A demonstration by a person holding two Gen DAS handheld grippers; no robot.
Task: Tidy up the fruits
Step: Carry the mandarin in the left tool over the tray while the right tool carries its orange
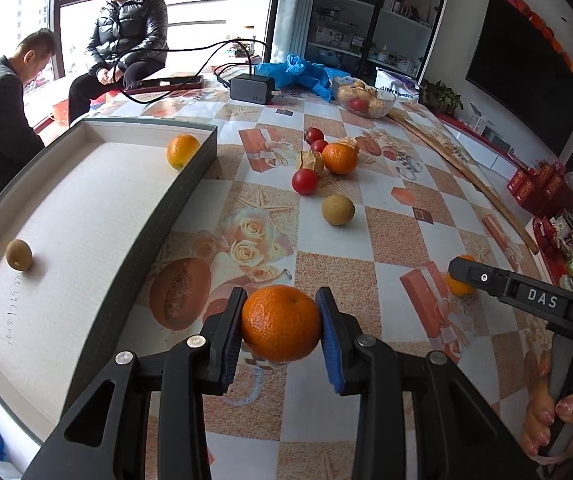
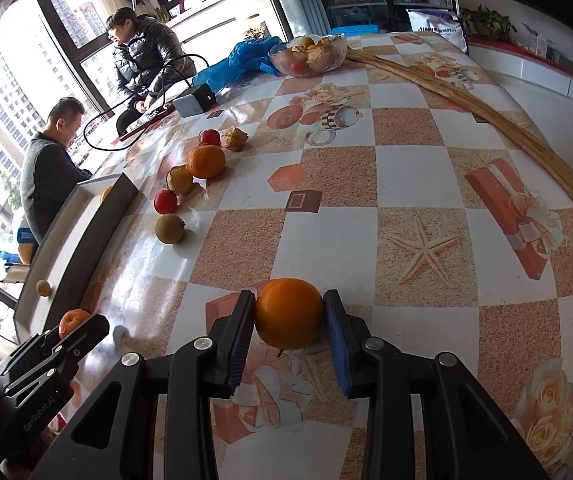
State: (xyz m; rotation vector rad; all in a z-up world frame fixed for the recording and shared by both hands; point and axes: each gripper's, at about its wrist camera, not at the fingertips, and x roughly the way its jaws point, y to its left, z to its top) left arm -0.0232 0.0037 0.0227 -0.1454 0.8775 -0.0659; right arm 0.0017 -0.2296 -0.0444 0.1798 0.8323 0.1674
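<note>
Glossy tablecloth (image 2: 406,168), glass bowl (image 2: 338,54)

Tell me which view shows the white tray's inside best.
The left wrist view: the white tray fills its left side, floor open, with an orange and a brown fruit on it. The right wrist view catches only its dark outer wall edge-on, with a sliver of floor.
</note>
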